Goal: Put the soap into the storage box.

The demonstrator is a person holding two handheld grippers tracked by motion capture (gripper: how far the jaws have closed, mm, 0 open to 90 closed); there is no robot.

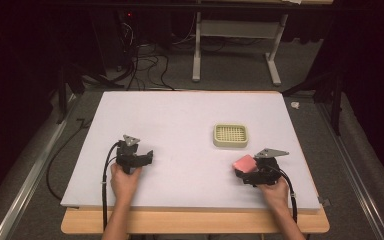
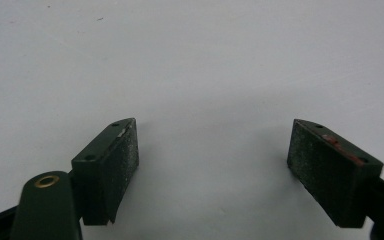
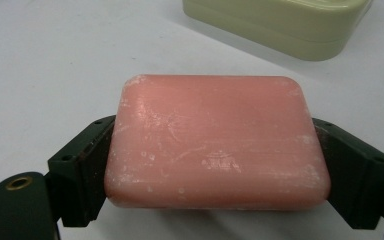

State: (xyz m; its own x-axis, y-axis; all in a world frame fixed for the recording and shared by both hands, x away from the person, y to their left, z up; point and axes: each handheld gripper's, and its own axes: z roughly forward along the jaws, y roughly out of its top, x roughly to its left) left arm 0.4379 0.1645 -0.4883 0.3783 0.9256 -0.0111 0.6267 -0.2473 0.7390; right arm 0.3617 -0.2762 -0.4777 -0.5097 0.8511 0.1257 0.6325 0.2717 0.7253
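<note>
A pink bar of soap [image 3: 215,140] sits flat between the two black jaws of my right gripper [image 1: 252,171], which is shut on its short ends. In the high view the soap [image 1: 244,163] is at the front right of the table, just below a pale green soap dish [image 1: 230,136] with a slotted top. The dish's near wall [image 3: 280,22] lies just beyond the soap. My left gripper [image 1: 139,158] rests at the front left of the white table. Its jaws stand wide apart over bare table, pads [image 2: 122,160] facing each other with nothing between them.
The white board [image 1: 180,115] lies on a wooden table whose front edge [image 1: 195,222] shows below it. Metal rails run along both sides, with cables and a desk frame [image 1: 235,45] on the floor behind. A small white object [image 1: 295,105] lies off the right edge.
</note>
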